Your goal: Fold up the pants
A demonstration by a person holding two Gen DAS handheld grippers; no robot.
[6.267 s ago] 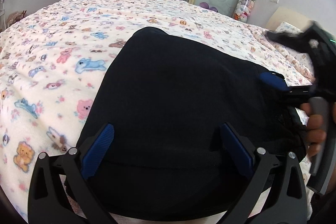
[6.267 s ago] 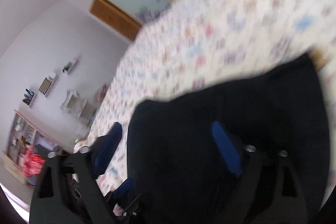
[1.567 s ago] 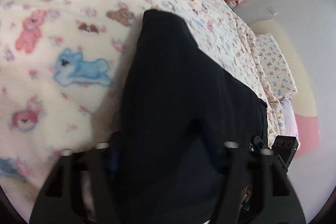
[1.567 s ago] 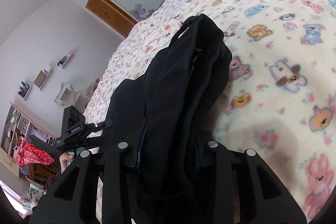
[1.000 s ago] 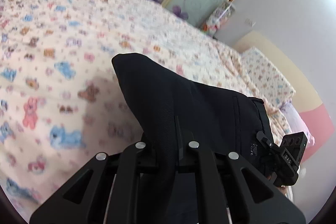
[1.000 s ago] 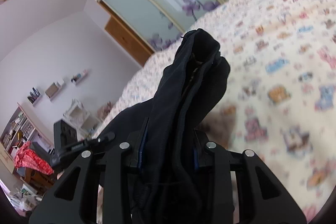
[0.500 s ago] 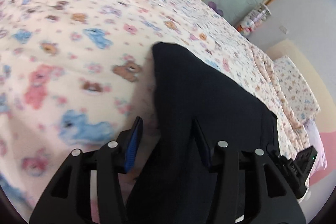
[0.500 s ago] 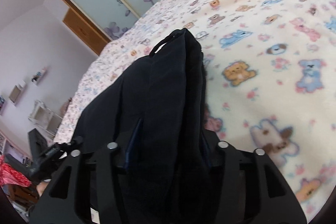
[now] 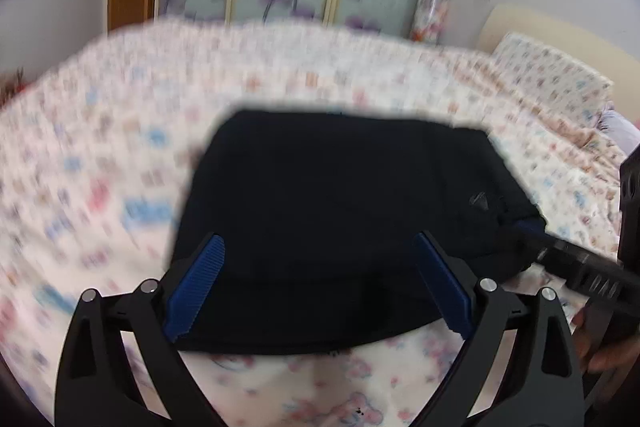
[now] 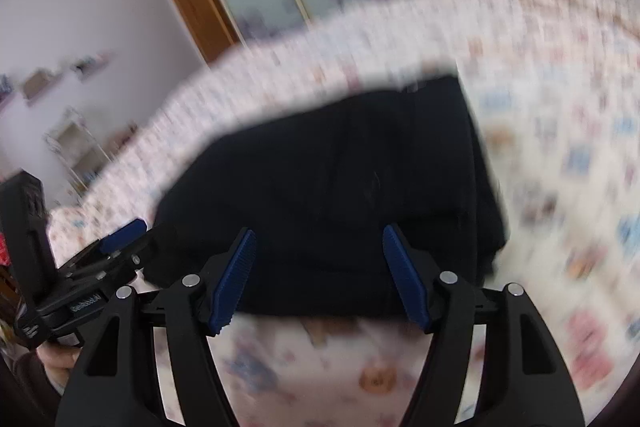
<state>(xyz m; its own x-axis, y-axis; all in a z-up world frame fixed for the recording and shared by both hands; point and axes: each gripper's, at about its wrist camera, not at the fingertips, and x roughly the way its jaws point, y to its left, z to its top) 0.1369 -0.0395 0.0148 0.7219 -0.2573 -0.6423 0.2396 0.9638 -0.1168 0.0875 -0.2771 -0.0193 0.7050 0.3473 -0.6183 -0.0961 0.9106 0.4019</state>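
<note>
Pants (image 9: 336,211): black, folded flat on the bed (image 9: 100,155) — long axis across the view.
Left claw (image 9: 320,287): jaws just opened wide, gripping nothing.
Right claw (image 10: 320,275): likewise opening — pants released.

I see black pants (image 9: 340,203) of soft matt cloth on a fuzzy blanket (image 9: 100,163). My left gripper (image 9: 320,291) is matt black plastic with ribbed blue pads (image 9: 196,287).
</note>
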